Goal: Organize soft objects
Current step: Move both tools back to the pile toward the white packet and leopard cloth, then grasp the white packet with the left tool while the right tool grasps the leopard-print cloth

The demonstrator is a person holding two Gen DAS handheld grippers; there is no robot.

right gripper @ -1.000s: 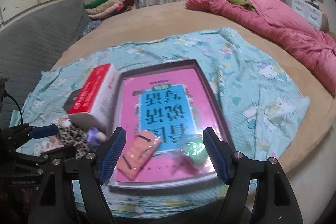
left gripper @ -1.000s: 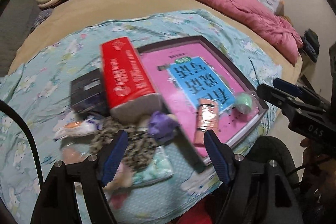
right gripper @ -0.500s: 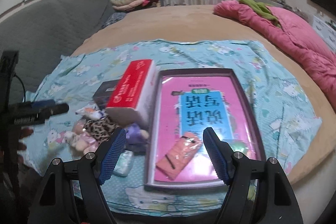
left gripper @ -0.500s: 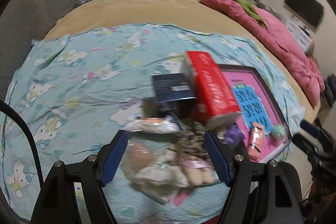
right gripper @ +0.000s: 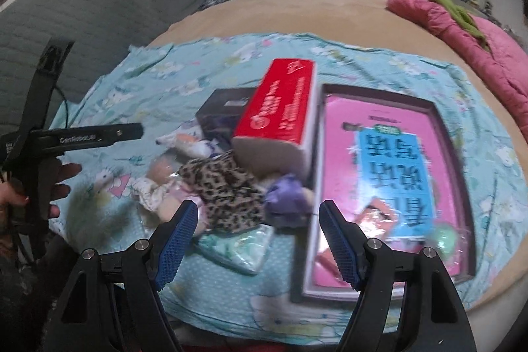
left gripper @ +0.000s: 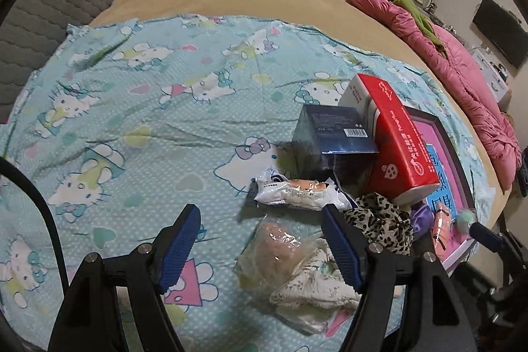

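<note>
Leopard-print fabric (right gripper: 227, 193) and its soft neighbours sit heaped on the cartoon-cat sheet (left gripper: 138, 108), nothing grabbed yet.

So the pile sits at about 5 o'clock in the left wrist view: a clear-bagged beige item (left gripper: 280, 244), a floral cloth (left gripper: 316, 282) and a white snack-style packet (left gripper: 297, 190), with a purple scrunchy thing (right gripper: 287, 197) touching the leopard piece. Both tongs are spread wide and empty; the left gripper (left gripper: 260, 244) hovers over the clear bag, the right gripper (right gripper: 257, 241) over the leopard cloth. My guess for doing this well: come down on one bunched item at a time and keep clear of the red box (left gripper: 396, 137) leaning over the heap. The left tool's arm reads "Centrobot.ai" or close. The pink tray (right gripper: 462, 154) has big upside-down characters I can't read, and the dark box (left gripper: 333, 131) carries a barcode.
</note>
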